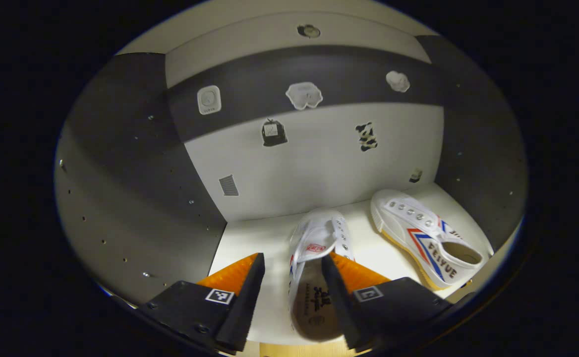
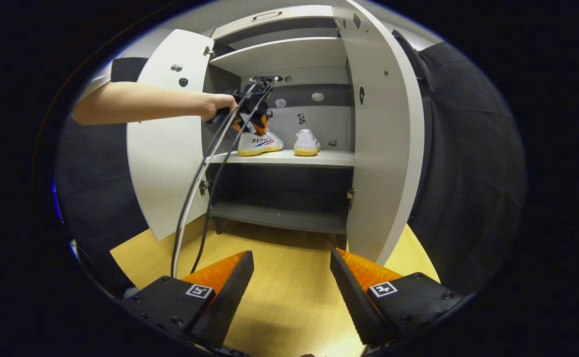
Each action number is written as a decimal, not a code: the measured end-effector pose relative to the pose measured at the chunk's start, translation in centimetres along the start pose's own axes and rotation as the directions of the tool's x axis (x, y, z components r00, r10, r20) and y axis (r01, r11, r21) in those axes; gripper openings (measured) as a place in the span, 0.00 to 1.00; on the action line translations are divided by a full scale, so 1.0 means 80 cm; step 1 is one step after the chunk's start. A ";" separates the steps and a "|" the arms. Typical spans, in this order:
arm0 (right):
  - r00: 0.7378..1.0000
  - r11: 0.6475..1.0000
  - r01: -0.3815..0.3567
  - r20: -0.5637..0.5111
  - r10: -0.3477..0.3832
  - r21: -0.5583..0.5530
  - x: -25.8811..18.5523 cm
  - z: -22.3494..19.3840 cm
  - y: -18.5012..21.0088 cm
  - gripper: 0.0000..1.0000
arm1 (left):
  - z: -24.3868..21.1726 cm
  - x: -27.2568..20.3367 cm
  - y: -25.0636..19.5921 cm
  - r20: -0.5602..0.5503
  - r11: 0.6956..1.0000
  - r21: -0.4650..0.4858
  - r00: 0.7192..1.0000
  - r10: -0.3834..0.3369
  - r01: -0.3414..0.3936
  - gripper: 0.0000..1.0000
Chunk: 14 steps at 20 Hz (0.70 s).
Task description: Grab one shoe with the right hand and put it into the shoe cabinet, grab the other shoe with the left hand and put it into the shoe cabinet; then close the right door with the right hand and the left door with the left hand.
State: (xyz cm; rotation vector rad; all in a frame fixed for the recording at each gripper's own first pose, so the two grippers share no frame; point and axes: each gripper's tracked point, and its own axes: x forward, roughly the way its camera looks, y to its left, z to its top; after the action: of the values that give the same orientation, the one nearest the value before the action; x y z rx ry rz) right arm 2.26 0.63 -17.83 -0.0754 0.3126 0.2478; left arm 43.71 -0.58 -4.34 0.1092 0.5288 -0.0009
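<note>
Left claw (image 1: 292,277), jaws spread, straddles the near shoe (image 1: 314,258) on the cabinet's middle shelf (image 1: 250,238); whether either finger touches it is unclear. The second shoe (image 1: 426,238) stands at two o'clock. Right claw (image 2: 292,282) hangs open over the table (image 2: 289,297), both doors ajar.

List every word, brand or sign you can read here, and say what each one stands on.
"FEIYUE": on the side of the right-hand shoe, left gripper view.
"FEIYUE": on the side of the shoe by the left door, right gripper view.
Red tongue tag and insole print: too blurred to read.
Stickers on the cabinet's back wall: too small to read.
</note>
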 end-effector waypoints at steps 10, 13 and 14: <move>0.987 0.991 0.135 0.083 -0.135 0.008 -0.056 0.065 -0.024 0.98 | -0.037 -0.240 -0.002 0.364 0.982 -0.115 0.926 -0.102 0.153 0.97; 0.967 0.976 0.216 0.135 -0.218 0.029 -0.086 0.102 -0.047 0.98 | -0.071 -0.295 0.006 0.419 0.985 -0.083 0.902 -0.103 0.152 0.96; 0.958 0.970 0.241 0.151 -0.245 0.041 -0.096 0.113 -0.054 0.98 | -0.086 -0.312 0.007 0.420 0.984 -0.084 0.901 -0.106 0.155 0.97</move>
State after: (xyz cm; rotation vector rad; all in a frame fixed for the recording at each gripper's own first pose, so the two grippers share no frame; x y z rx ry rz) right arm -1.06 -4.30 -6.66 -0.0719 0.1487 0.0055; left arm 18.73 0.03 2.42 -0.0415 0.1074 -0.1225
